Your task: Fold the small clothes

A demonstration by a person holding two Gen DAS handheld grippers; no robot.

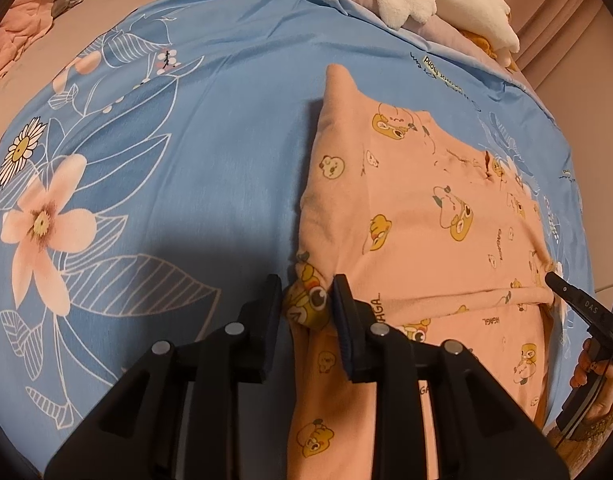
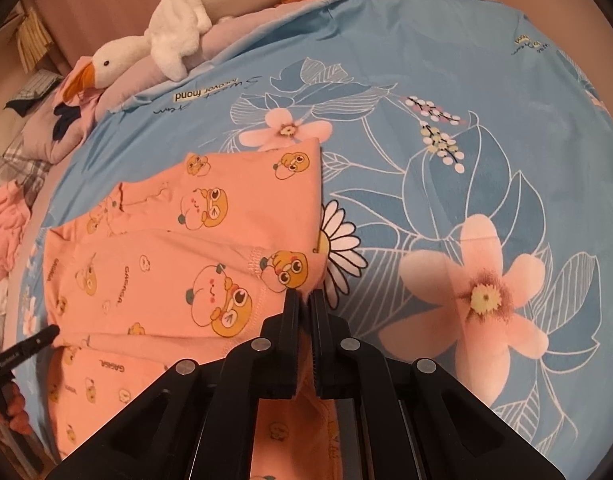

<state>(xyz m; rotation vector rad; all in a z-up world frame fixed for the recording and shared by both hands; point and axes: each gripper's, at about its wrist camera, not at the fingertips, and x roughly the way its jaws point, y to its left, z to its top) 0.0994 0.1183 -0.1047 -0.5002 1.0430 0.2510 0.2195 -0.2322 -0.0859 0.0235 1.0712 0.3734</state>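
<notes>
A pink child's garment printed with yellow cartoon ducks lies partly folded on a blue floral bedsheet. My left gripper is shut on a bunched corner of it at the near left edge. In the right wrist view the same garment spreads to the left, and my right gripper is shut on its near right edge, with a thin strip of cloth between the jaws. Each gripper shows in the other's view: the right gripper at the garment's right edge, the left gripper at its left edge.
A white plush goose lies on lilac bedding at the far edge of the sheet. Crumpled pink clothes and checked fabric sit off the sheet to the left. A hand holds the right gripper.
</notes>
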